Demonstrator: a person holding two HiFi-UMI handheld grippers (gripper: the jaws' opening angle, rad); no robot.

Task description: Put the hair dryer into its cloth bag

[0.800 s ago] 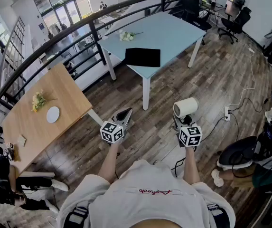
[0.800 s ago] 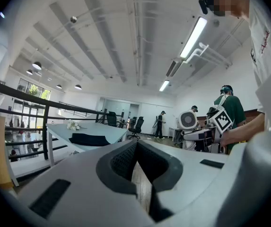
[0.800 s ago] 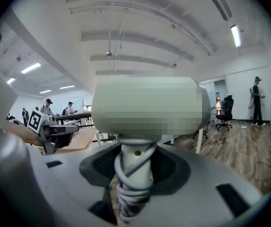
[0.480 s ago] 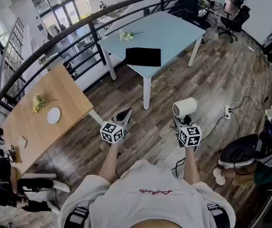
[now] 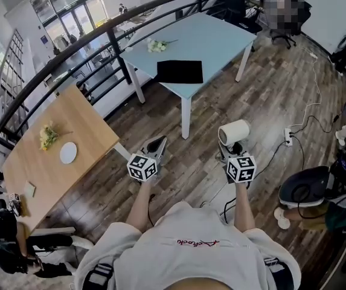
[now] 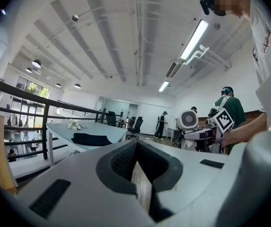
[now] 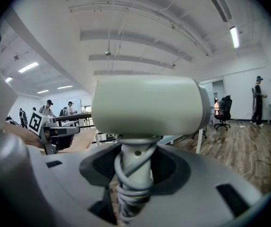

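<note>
A cream hair dryer (image 5: 233, 132) stands upright in my right gripper (image 5: 229, 153), out in front of the person's chest above the wooden floor. Seen from the right gripper view, its handle (image 7: 133, 168), wound round with its cord, sits between the pads, and the right gripper (image 7: 134, 171) is shut on it. My left gripper (image 5: 157, 145) is level beside it, shut with nothing in it; its jaws (image 6: 136, 151) meet. The black cloth bag (image 5: 180, 71) lies flat on the light blue table (image 5: 221, 41), well ahead of both grippers. The left gripper view also shows the dryer (image 6: 188, 119) and the bag (image 6: 91, 139).
A wooden table (image 5: 52, 156) with a plate (image 5: 67, 153) and flowers stands at the left. A dark railing (image 5: 109, 47) runs behind both tables. White flowers (image 5: 155, 45) lie on the blue table. A power strip (image 5: 288, 136) and cables lie on the floor at the right.
Both grippers and the hair dryer keep their pose. Only the head view has shifted a little.
</note>
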